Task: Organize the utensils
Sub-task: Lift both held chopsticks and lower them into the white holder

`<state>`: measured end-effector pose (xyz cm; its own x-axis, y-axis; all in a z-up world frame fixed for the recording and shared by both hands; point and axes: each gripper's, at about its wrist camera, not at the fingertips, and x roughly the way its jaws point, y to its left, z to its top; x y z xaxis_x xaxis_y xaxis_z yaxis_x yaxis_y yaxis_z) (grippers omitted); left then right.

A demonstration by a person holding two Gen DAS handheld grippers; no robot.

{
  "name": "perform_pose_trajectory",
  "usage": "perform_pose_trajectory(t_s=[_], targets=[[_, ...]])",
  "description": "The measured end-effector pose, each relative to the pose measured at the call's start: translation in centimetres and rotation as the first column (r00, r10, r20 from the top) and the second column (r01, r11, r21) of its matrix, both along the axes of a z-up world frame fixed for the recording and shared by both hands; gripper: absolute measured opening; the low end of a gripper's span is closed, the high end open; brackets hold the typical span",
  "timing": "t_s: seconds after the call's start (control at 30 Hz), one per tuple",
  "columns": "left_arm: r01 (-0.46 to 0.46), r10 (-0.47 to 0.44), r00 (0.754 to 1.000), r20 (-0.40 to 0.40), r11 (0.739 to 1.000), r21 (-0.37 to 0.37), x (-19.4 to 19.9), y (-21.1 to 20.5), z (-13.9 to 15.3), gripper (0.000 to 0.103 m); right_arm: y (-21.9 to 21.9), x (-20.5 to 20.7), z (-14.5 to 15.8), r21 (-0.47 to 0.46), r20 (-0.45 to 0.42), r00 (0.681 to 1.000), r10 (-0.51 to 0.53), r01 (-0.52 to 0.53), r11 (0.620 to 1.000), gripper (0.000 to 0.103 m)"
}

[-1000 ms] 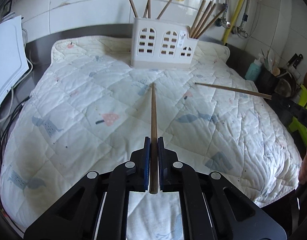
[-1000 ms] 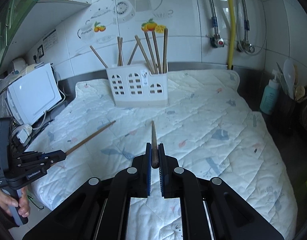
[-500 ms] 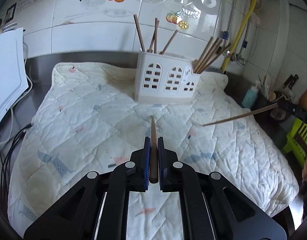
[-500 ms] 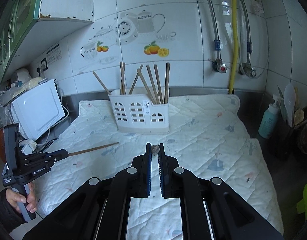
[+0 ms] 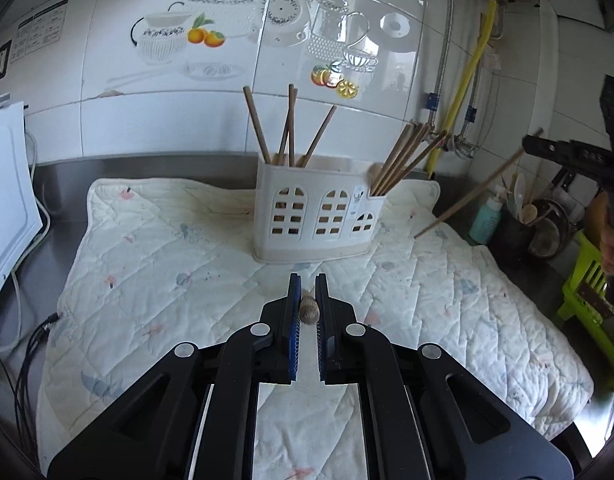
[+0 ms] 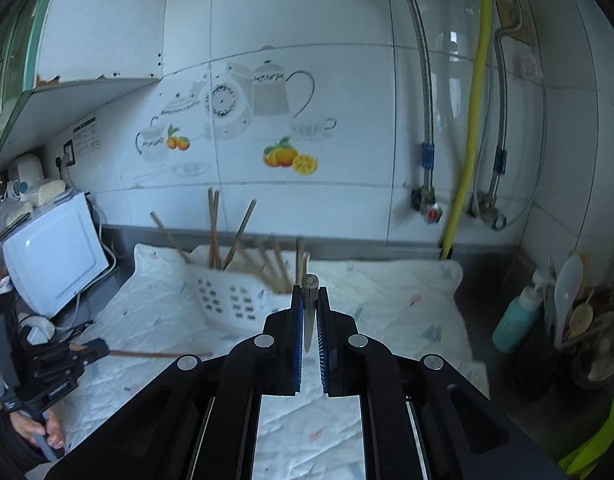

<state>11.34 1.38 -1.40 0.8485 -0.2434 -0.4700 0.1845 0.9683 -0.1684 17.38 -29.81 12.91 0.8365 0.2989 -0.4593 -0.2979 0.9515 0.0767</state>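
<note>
L claw (image 5: pixel 306 304) & R claw (image 6: pixel 310 308) each grip a chopstick (image 5: pixel 309 310); labels unreadable.

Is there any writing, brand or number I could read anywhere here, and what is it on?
None is legible.
Wall notice: rows of print, too small.
Left gripper, seen from the right camera: white lettering on its body, too blurred.
Utensil holder: a small sticker, unreadable.

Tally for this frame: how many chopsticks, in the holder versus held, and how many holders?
Chopsticks in holder: 8
Chopsticks held: 2 (left gripper 1, right gripper 1)
Holders: 1
Total: 11
</note>
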Motion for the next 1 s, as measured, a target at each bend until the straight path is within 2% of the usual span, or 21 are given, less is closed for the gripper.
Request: perform_pose_trajectory(t_s=[0.23,0.43,0.53,0.7,0.87,1.0], targets=[[0.036,-0.037,0.999,0.027,0.999,0.030,1.1,-0.4,2.9,0.005,0.9,4.6,3.4,0.008,0.045,0.999,-0.011,0.011,1.000,0.006],[0.051,-0.054,0.996,0.069,0.998,0.048,1.8,-0.6,5.3,0.005,2.3,8.7,4.2,0.009,-0.011,1.000,0.030,-0.030,1.000,0.006],[0.050,-0.054,0.994,0.098,0.998,0.047,2.3,-0.6,6.9,0.005,3.2,10.9,3.4,0.010,-0.087,0.995,0.050,-0.049,0.999,0.006],[0.048,-0.059,0.981,0.183,0.997,0.066,3.2,-1.1,10.4,0.005,4.4,13.0,1.7,-0.016,-0.159,0.986,0.055,-0.058,0.998,0.006],[0.032,-0.051,0.966,0.255,0.996,0.078,5.0,-1.8,13.6,0.005,5.0,13.8,0.0,-0.019,-0.196,0.979,0.056,-0.061,0.998,0.007],[0.017,-0.035,0.954,0.299,0.998,0.063,7.1,-2.0,15.7,0.005,4.7,13.8,-0.5,-0.013,-0.192,0.980,0.054,-0.057,0.998,0.008]])
